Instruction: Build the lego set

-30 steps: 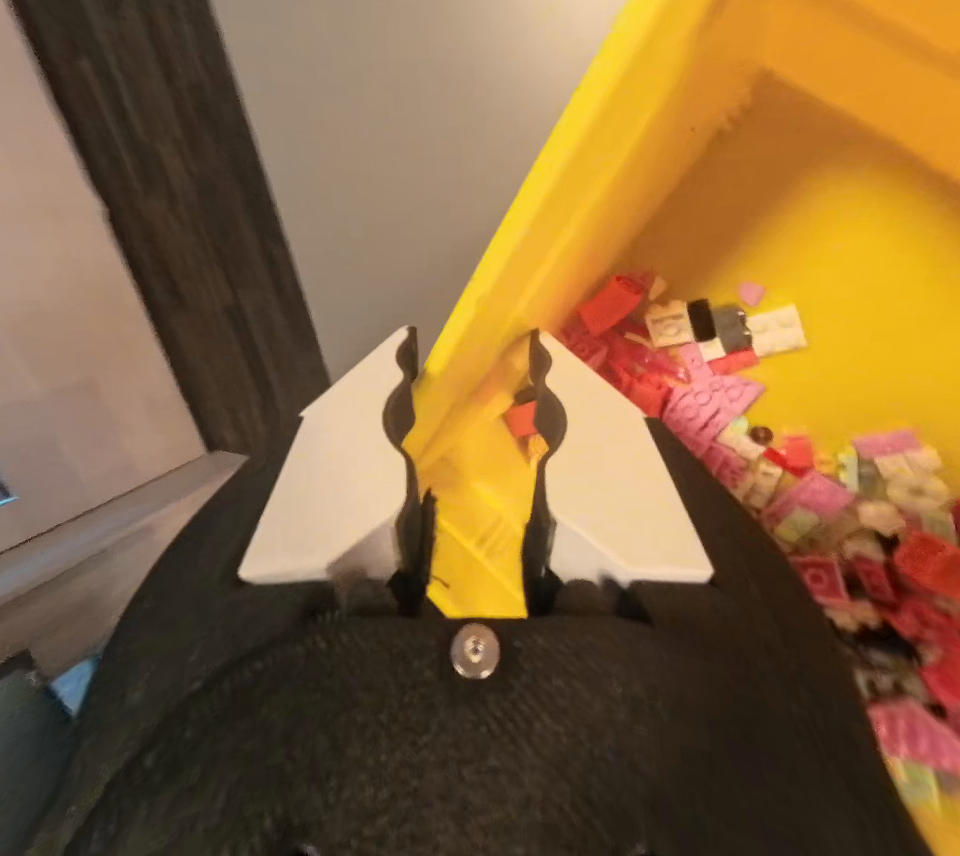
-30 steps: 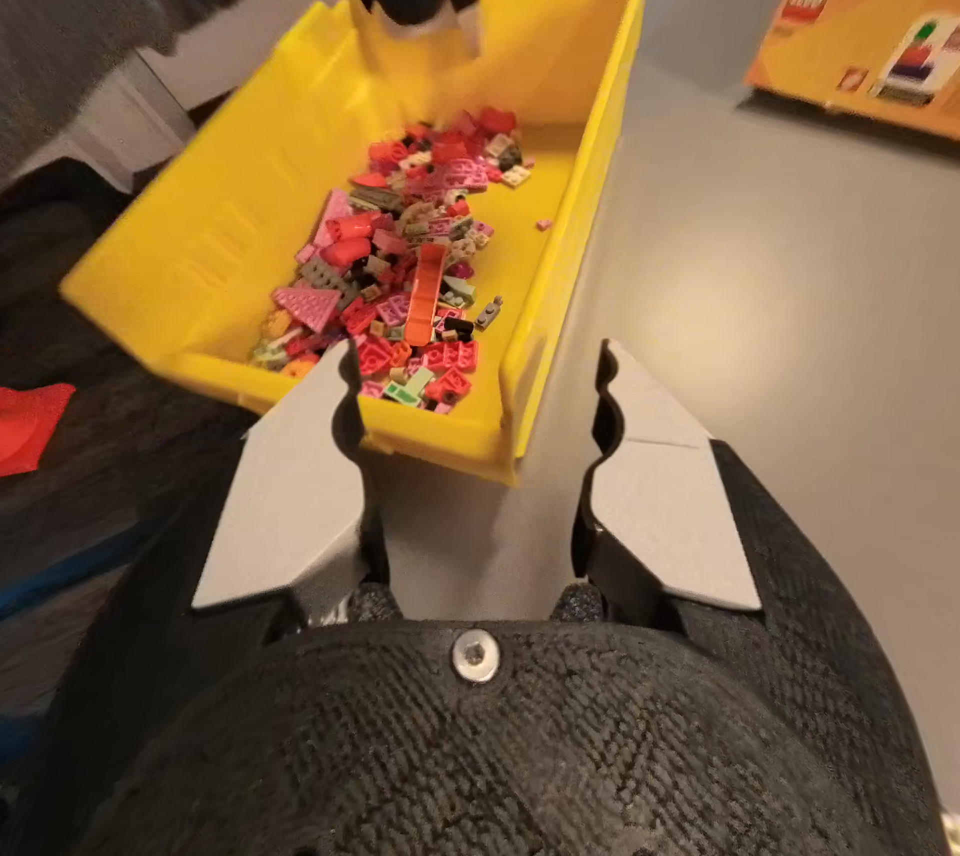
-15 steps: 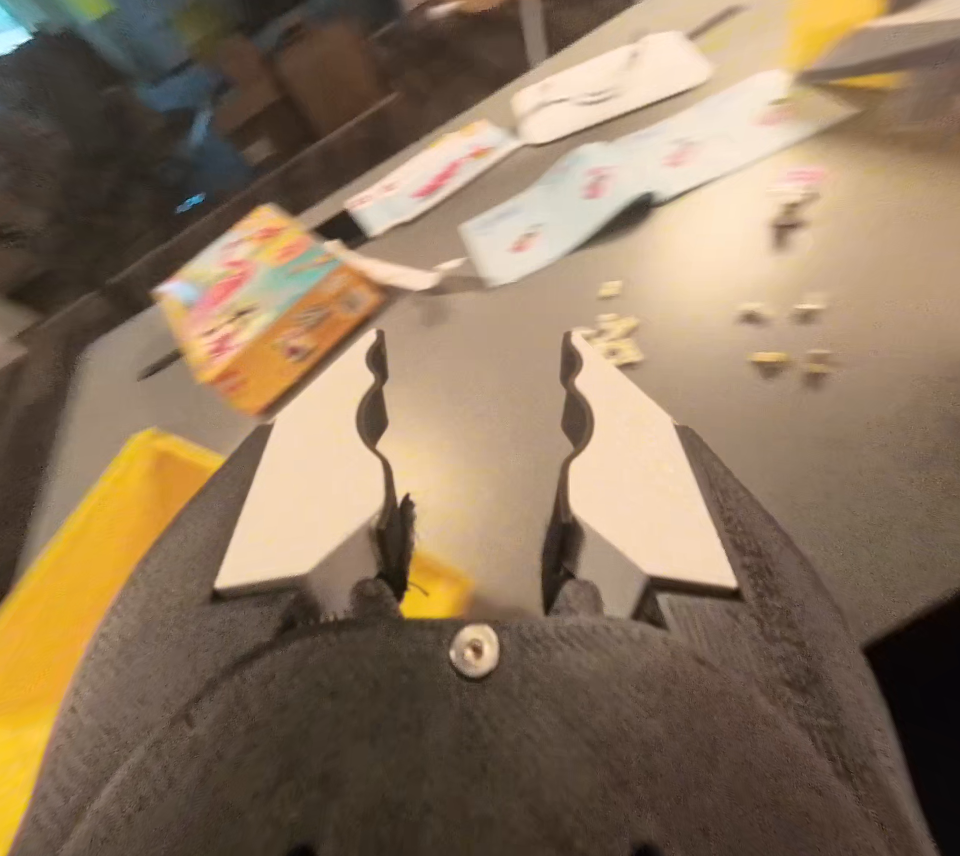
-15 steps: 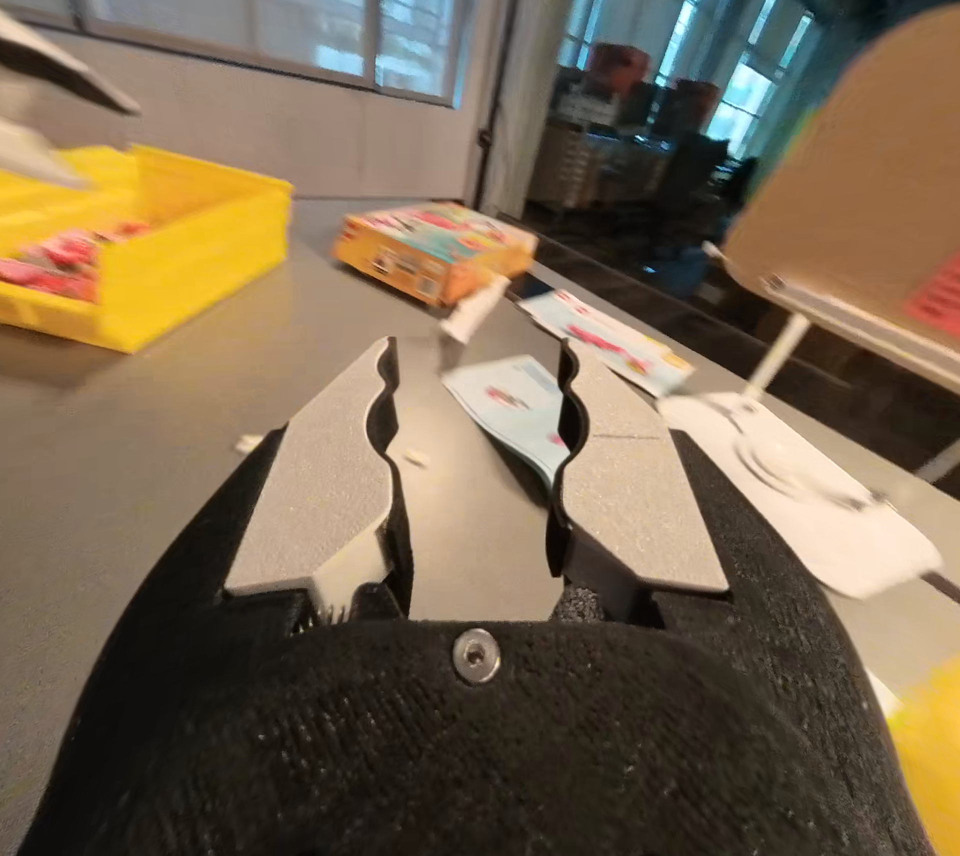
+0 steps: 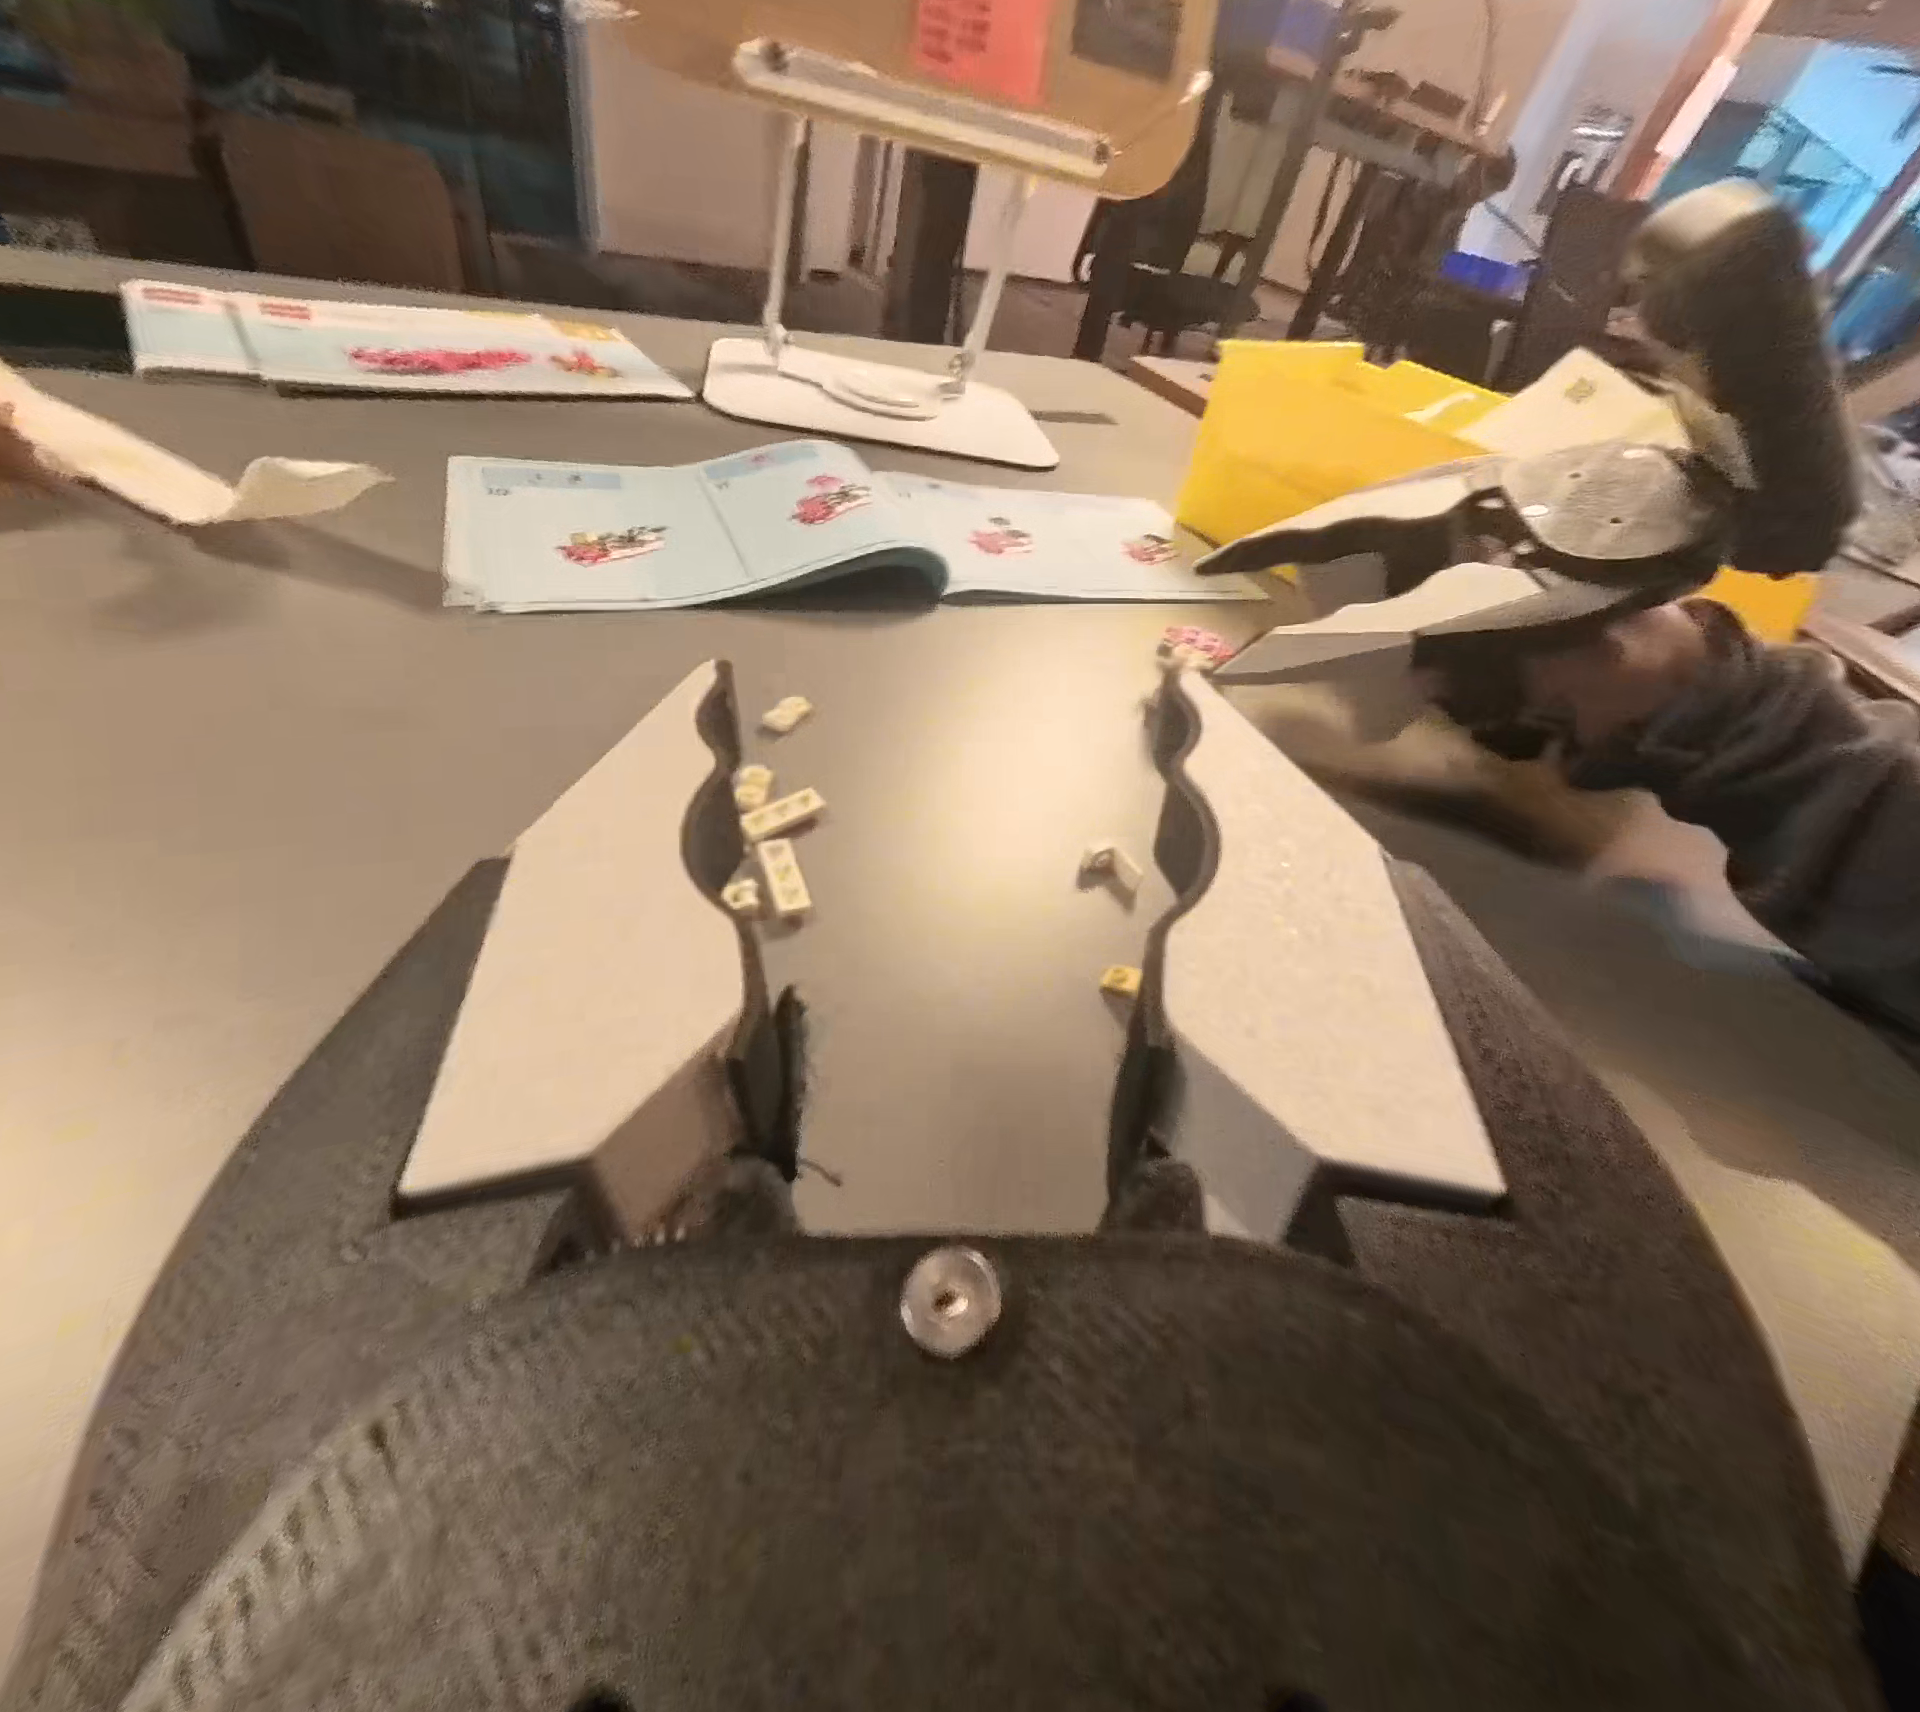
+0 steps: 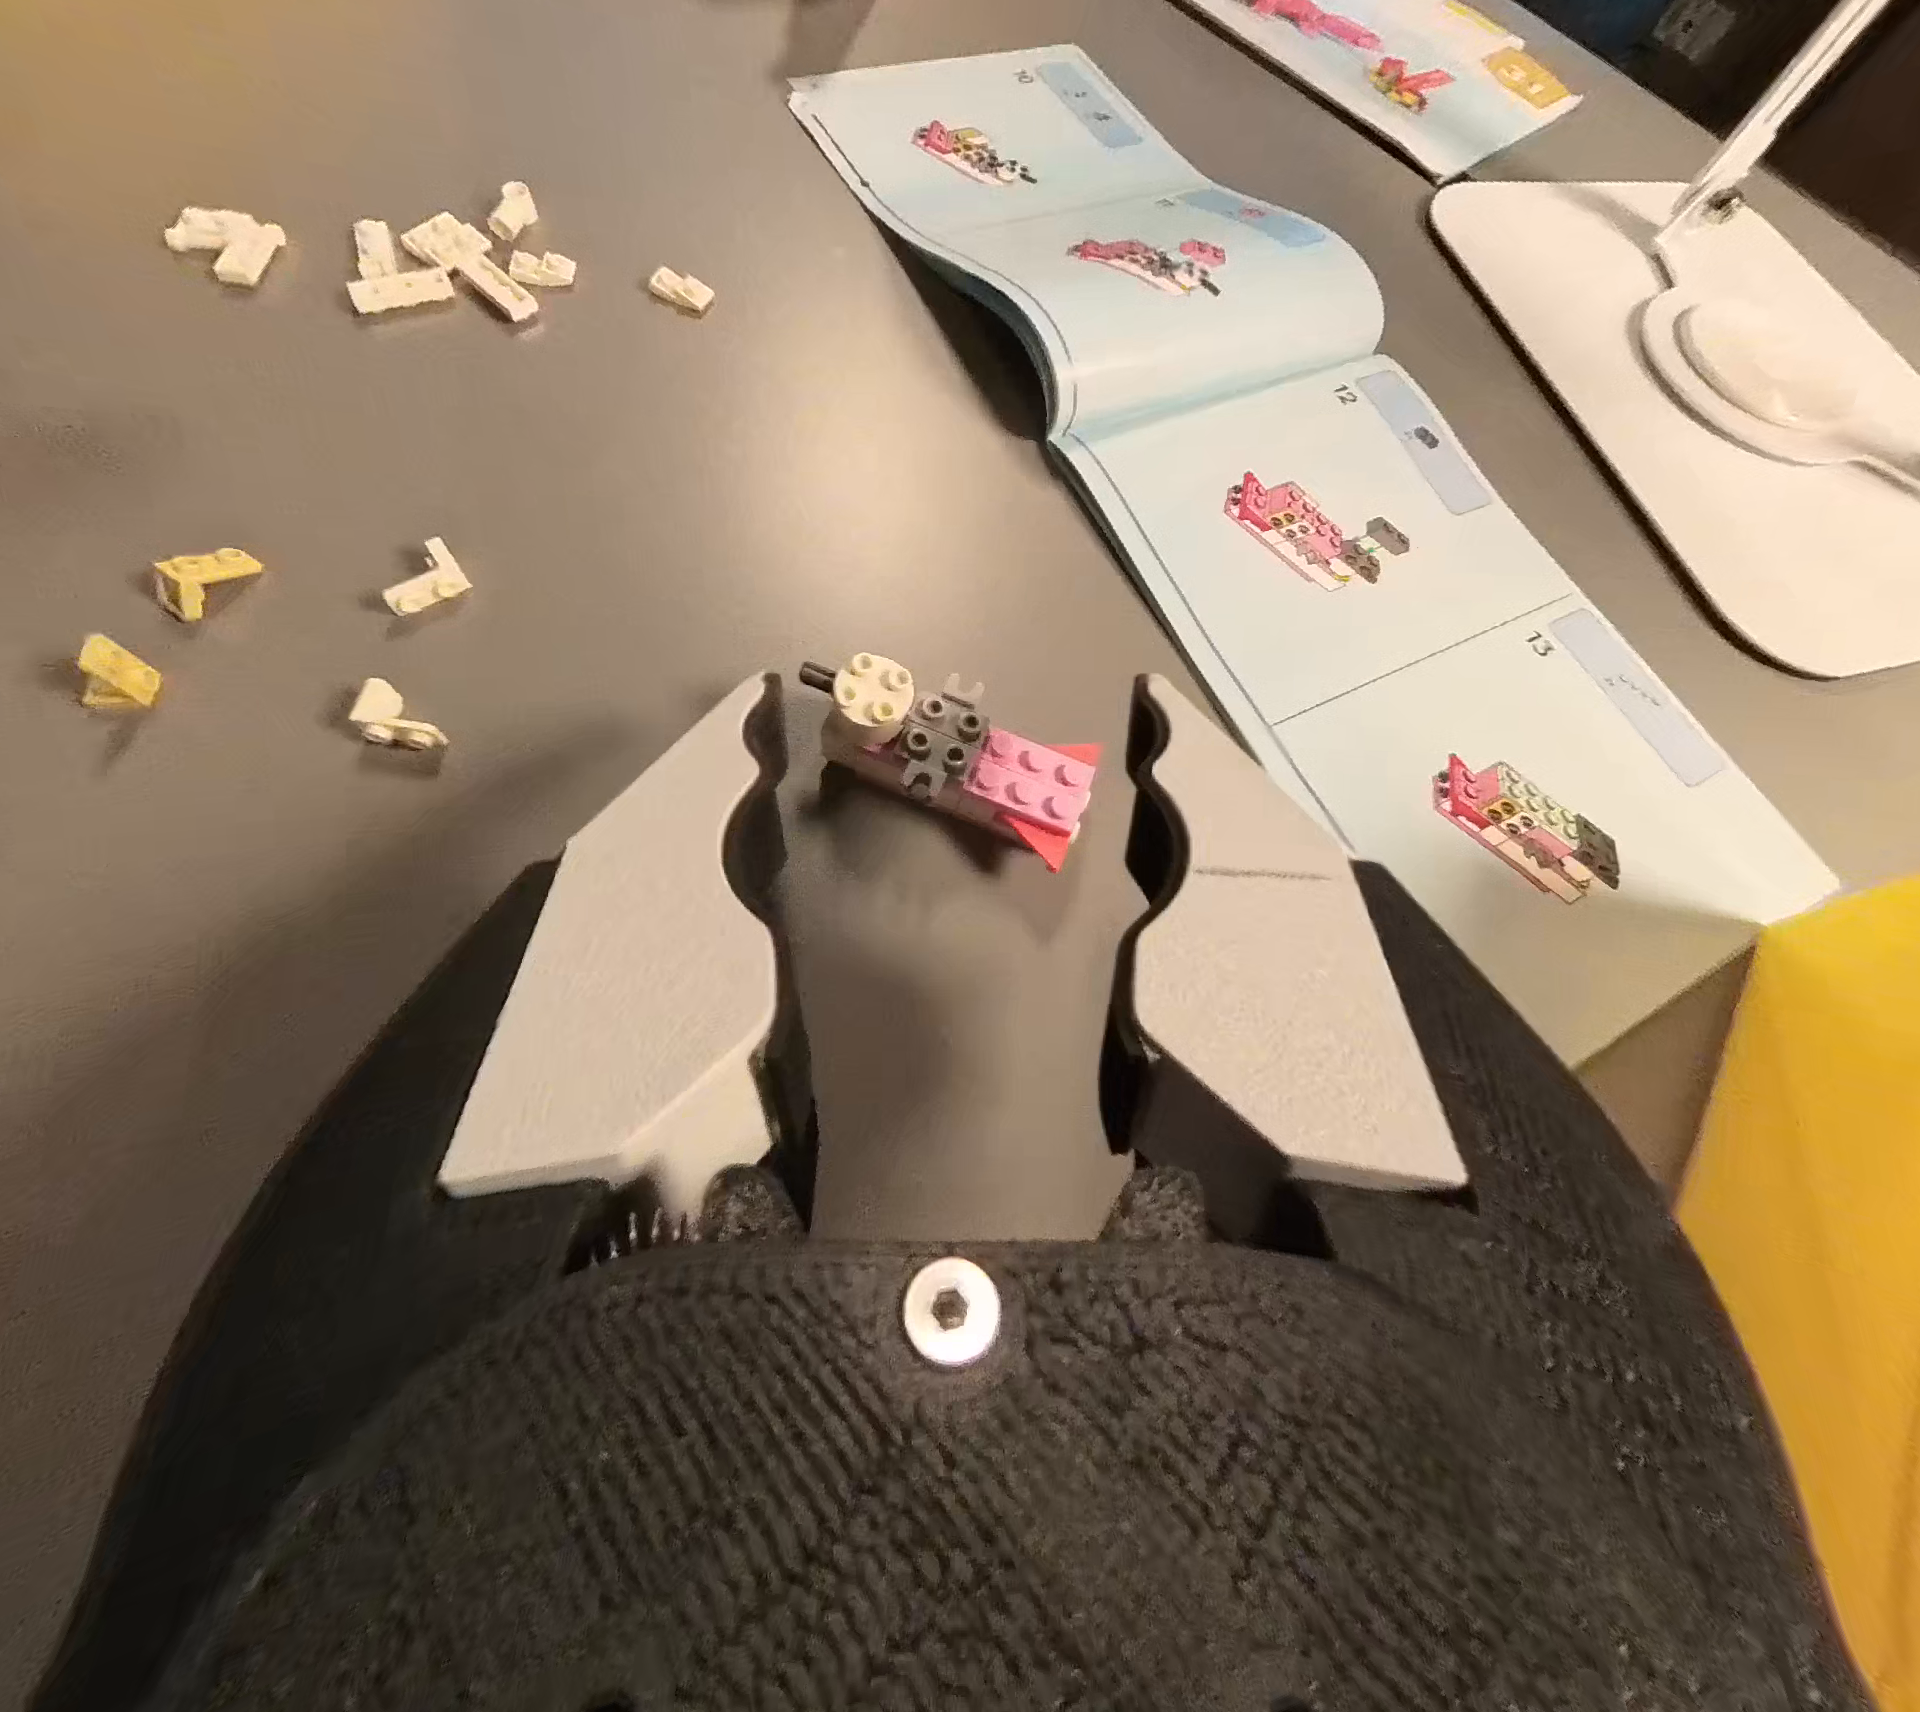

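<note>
A small brick model (image 6: 956,763), pink and grey with a cream round piece and a red wedge, lies on the dark table (image 6: 623,436). My right gripper (image 6: 956,696) is open just above it. The model sits between the fingertips with a gap on each side, untouched. The left wrist view shows this gripper (image 5: 1247,613) low over the pink model (image 5: 1195,646). My left gripper (image 5: 945,686) is open and empty over the table. Several small cream bricks (image 5: 779,831) lie under its left finger (image 5: 623,883), and single ones (image 5: 1112,867) lie near its right finger.
An open instruction booklet (image 6: 1195,291) lies to the right of the model, with a second booklet (image 6: 1330,0) beyond it. A white stand base (image 6: 1714,374) is at far right. A yellow bin (image 5: 1309,436) stands behind the right gripper. Loose cream bricks (image 6: 447,260) and yellow pieces (image 6: 197,582) lie on the left.
My left gripper has left the yellow bin's wall, swung over the table and opened wider. My right gripper has swung from the bin to the small model, its jaws somewhat narrower.
</note>
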